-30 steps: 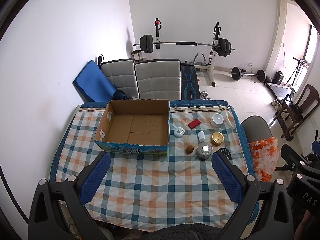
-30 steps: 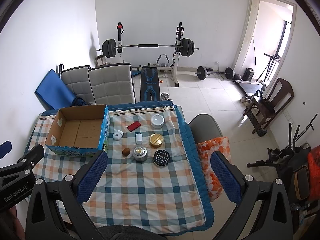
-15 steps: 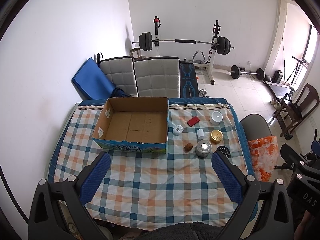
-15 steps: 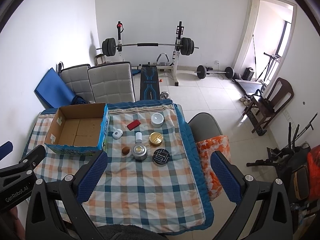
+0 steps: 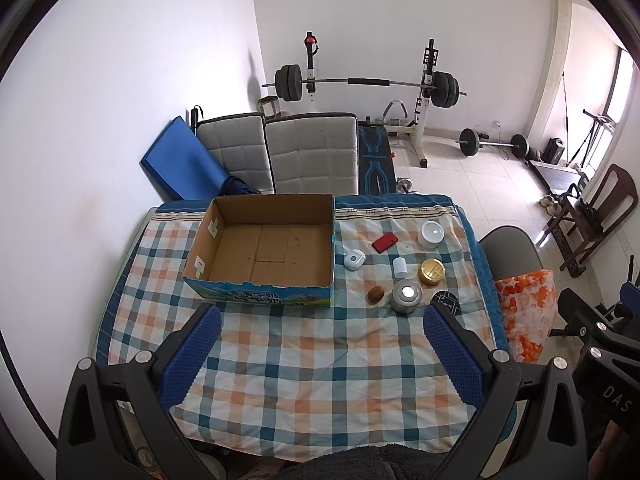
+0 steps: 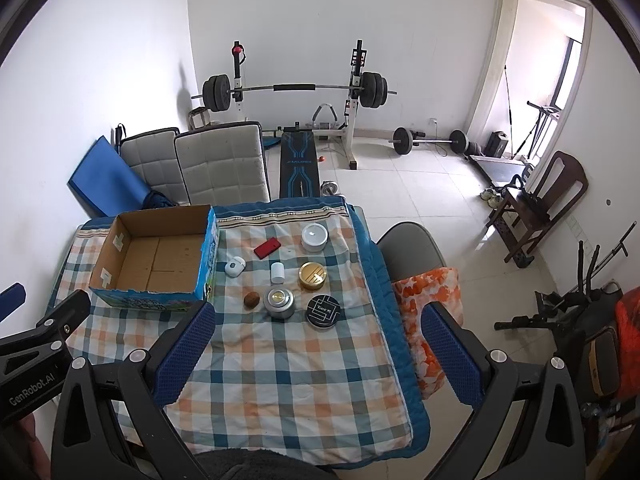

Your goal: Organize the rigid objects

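An empty cardboard box [image 5: 272,248] [image 6: 156,258] stands on the left of the checked tablecloth [image 5: 304,360]. To its right lie several small items: a red case [image 6: 267,248], a white round jar [image 6: 314,237], a white oval case [image 6: 235,267], a small white cylinder [image 6: 277,272], a gold tin [image 6: 313,275], a silver tin [image 6: 279,302], a black tin [image 6: 323,311] and a brown nut-like ball [image 6: 252,300]. My left gripper [image 5: 320,352] and right gripper [image 6: 316,352] hover high over the table's near side, both open and holding nothing.
Two grey padded chairs [image 5: 280,152] stand behind the table, and a grey chair [image 6: 412,248] with an orange patterned bag [image 6: 428,300] sits at its right edge. A barbell rack [image 6: 296,92], a blue mat [image 5: 180,160] and other gym gear fill the room behind.
Both cameras have drawn back and upward a little, so the table and its items appear slightly farther away. Nothing on the table has moved.
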Action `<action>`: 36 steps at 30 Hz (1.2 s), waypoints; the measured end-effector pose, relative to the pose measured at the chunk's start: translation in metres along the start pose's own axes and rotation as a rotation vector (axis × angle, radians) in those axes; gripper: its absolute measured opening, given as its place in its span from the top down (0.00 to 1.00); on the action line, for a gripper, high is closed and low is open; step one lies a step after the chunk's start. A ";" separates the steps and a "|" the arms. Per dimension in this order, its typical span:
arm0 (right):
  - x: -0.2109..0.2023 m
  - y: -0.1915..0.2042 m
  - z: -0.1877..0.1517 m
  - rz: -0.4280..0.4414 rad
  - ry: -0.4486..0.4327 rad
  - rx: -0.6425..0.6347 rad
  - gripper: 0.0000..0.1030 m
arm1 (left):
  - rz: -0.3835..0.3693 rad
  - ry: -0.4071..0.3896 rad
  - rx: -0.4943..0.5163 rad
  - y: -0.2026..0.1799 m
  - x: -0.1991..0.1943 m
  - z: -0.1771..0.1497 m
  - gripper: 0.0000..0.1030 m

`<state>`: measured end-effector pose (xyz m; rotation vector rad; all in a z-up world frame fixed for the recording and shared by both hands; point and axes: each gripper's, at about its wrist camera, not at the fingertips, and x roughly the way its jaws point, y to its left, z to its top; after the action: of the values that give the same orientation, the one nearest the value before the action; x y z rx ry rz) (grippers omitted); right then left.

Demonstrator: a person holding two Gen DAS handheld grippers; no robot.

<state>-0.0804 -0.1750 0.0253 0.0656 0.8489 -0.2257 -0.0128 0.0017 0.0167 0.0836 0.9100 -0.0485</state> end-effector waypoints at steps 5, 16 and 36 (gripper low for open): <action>0.019 -0.009 0.000 0.012 0.042 0.026 0.00 | -0.002 0.014 0.008 -0.010 0.016 0.011 0.00; 0.193 -0.046 0.002 0.001 0.294 0.099 0.00 | 0.009 0.249 0.043 -0.048 0.177 0.027 0.00; 0.506 -0.045 -0.082 0.045 0.726 0.136 0.03 | 0.108 0.616 0.173 -0.116 0.416 -0.022 0.00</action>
<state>0.1725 -0.2940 -0.4072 0.3067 1.5520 -0.2183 0.2160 -0.1143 -0.3314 0.3206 1.5138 0.0008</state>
